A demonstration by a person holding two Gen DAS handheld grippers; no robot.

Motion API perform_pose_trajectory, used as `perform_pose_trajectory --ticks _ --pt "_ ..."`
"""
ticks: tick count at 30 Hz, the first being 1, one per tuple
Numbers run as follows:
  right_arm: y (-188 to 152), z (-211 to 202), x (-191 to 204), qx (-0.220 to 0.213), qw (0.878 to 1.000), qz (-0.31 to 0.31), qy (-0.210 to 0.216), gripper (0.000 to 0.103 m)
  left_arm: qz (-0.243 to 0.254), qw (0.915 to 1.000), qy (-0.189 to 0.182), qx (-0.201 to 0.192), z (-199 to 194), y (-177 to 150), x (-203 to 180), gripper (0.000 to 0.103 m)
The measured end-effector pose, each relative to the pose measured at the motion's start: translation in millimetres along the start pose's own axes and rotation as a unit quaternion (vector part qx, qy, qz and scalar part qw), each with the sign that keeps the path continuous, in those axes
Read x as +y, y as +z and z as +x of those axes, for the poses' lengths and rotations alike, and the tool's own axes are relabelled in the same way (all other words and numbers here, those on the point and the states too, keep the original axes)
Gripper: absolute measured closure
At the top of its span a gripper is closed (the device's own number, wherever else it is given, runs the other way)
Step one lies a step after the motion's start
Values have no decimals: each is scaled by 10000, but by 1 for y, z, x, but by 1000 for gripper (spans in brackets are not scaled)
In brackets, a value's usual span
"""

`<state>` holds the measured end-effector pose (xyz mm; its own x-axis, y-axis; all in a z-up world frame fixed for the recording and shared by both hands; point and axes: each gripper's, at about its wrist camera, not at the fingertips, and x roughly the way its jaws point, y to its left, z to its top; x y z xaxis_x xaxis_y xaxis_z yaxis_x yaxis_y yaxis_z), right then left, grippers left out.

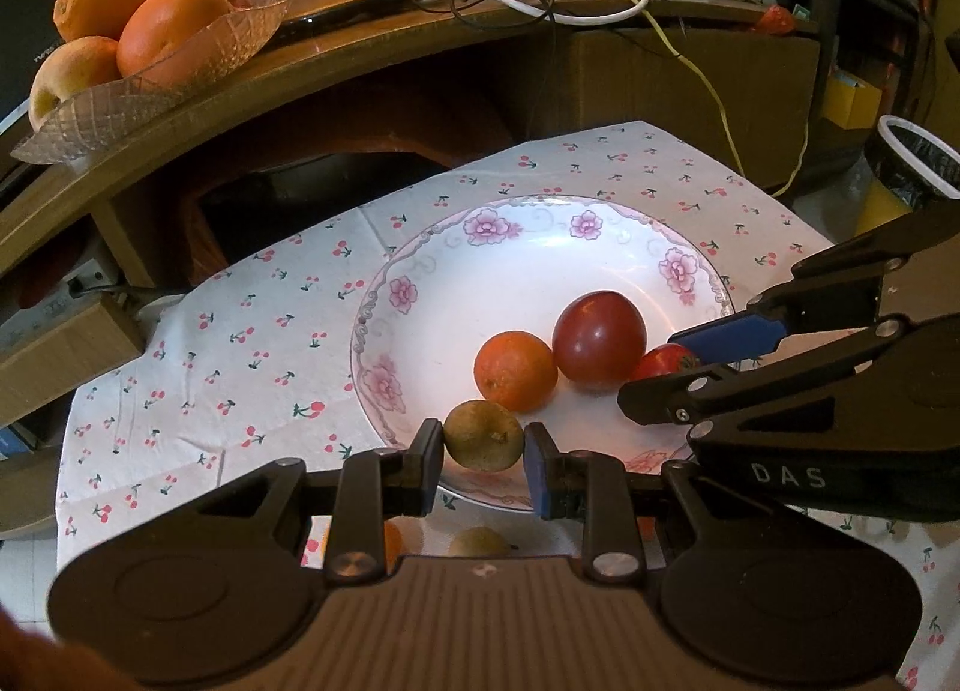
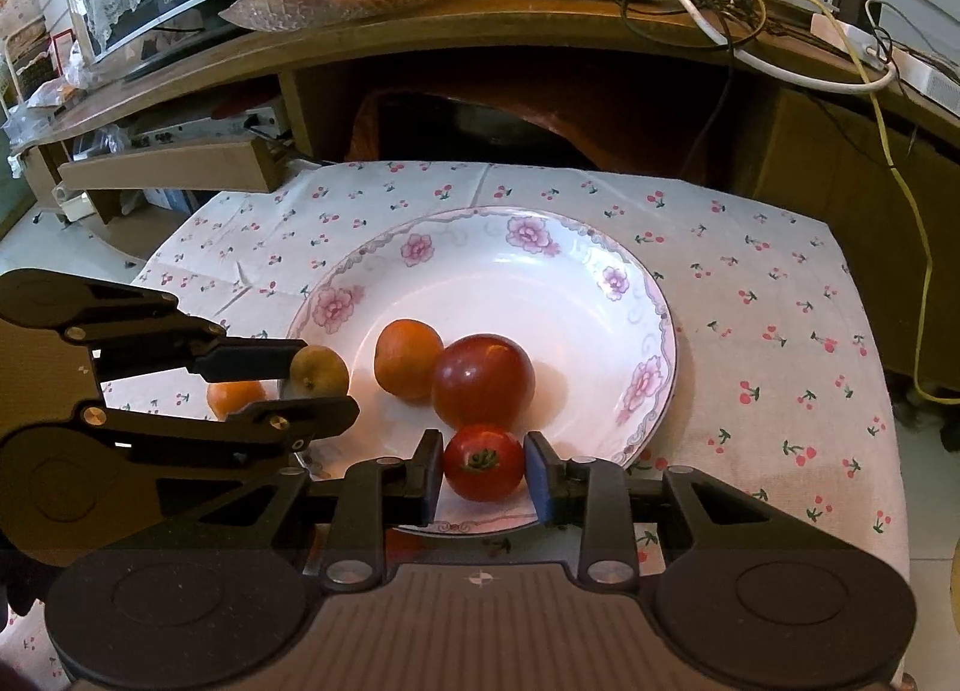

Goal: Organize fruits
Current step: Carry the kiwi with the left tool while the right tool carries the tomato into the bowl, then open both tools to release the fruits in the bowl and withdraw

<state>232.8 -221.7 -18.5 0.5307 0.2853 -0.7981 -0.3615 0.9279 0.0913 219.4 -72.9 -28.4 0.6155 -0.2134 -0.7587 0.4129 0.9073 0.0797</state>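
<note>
**Both claws over the plate, each with a fruit**

The left claw (image 1: 483, 439) pinches a small green-brown fruit (image 1: 483, 434); the right claw (image 2: 483, 466) is nearly closed around a small tomato (image 2: 483, 461), pads at its sides. Both sit over the near part of the flowered plate (image 2: 540, 283), beside an orange (image 2: 408, 358) and a big red fruit (image 2: 483, 382). This looks like the placing step; next, each claw likely needs to open and lift clear without nudging its neighbours
</note>
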Motion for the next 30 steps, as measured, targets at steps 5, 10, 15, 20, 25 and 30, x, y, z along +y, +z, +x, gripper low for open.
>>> perform_pose_trajectory --ticks 5,10,15,20,25,30 --pt "1 -2 -2 -75 10000 65 -4 67 -27 10000 15 -45 -2 1 0 68" --pt "2 -7 -5 -160 9998 124 -1 64 -59 9999 23 -80 -4 2 2 67" --pt "4 -11 -4 -270 9995 131 7 63 -93 9999 32 -133 -8 4 4 66" --pt "6 -13 -8 -331 9992 208 -35 63 -163 9996 56 -215 -13 6 9 66" --pt "6 -14 -11 -350 9990 291 -31 62 -257 9994 66 -244 -15 8 15 65" --pt "4 -21 -10 -435 9987 251 45 62 -276 9992 74 -275 -20 4 21 64"
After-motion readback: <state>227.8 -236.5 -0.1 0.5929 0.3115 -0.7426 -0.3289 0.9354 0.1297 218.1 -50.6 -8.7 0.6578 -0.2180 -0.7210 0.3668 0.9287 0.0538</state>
